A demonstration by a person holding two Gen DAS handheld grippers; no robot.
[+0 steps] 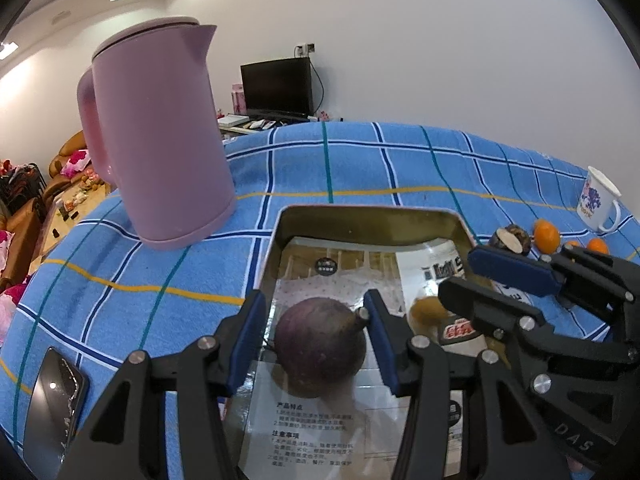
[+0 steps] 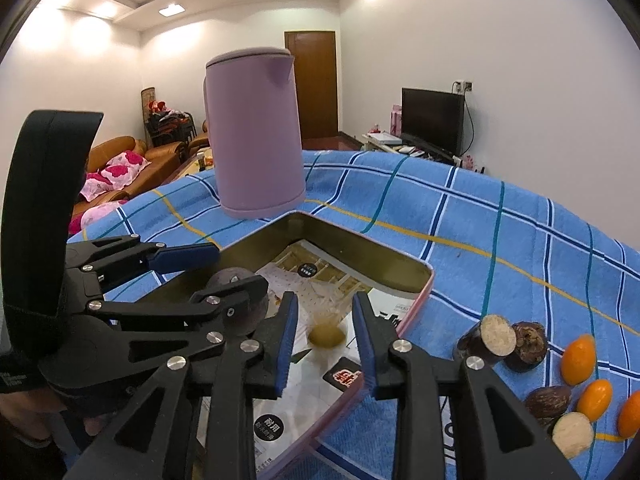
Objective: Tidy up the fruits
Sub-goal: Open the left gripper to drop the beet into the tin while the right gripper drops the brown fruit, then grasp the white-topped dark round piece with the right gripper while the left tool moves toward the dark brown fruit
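Note:
A round purple fruit [image 1: 320,348] rests on the printed paper in the gold metal tray [image 1: 360,211]. My left gripper [image 1: 315,300] straddles it, open: the right pad meets the stem and a thin gap shows at the left pad. In the right wrist view that left gripper [image 2: 240,266] reaches in from the left over the tray [image 2: 360,250]. A small yellow fruit [image 2: 326,336] lies in the tray between the pads of my right gripper [image 2: 325,298], which is open with space on both sides. The left wrist view shows the right gripper [image 1: 460,276] above the yellow fruit [image 1: 428,310].
A pink kettle [image 1: 160,140] stands behind the tray on the blue checked cloth. Right of the tray lie several kumquats [image 2: 578,360] and brown cut pieces [image 2: 496,336]. A white mug [image 1: 598,200] is far right, a dark phone [image 1: 56,404] near left.

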